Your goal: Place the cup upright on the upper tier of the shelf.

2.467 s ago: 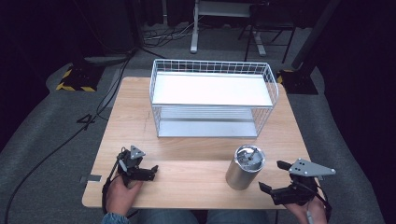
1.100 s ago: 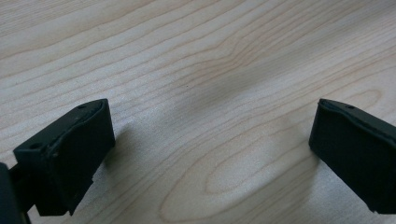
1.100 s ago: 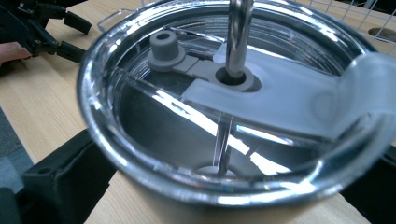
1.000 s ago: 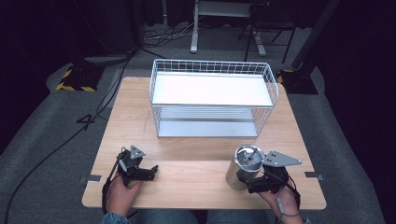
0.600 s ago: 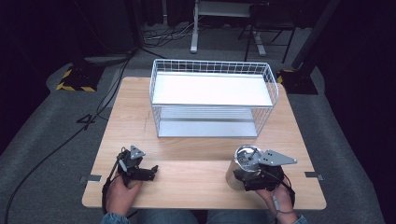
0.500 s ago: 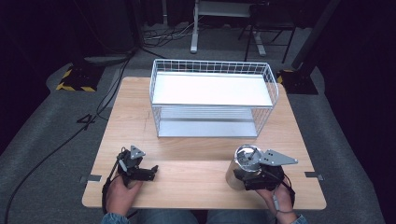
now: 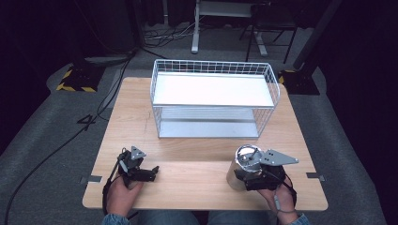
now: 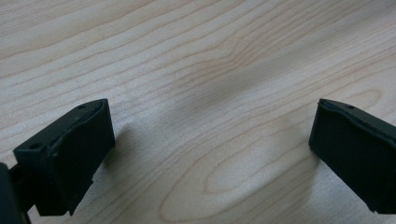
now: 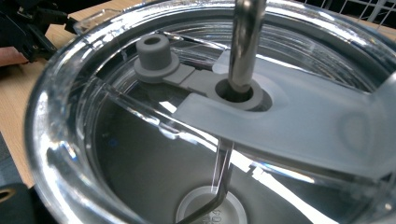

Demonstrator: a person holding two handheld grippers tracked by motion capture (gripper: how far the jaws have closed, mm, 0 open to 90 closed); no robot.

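Standing behind steel tumbler (image 7: 240, 165), wire basket (image 7: 213, 98); right gripper (image 7: 253, 176) jaws unclear; left gripper (image 7: 145, 173) jaws wide.

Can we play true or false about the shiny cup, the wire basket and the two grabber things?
1. The metal tumbler stands upright on the wooden table. True.
2. The tumbler sits inside the wire basket. False: it stands on the table in front of it.
3. The left gripper holds a spoon. False: its jaws are open over bare wood.
4. A metal straw goes through the tumbler's clear lid. True.
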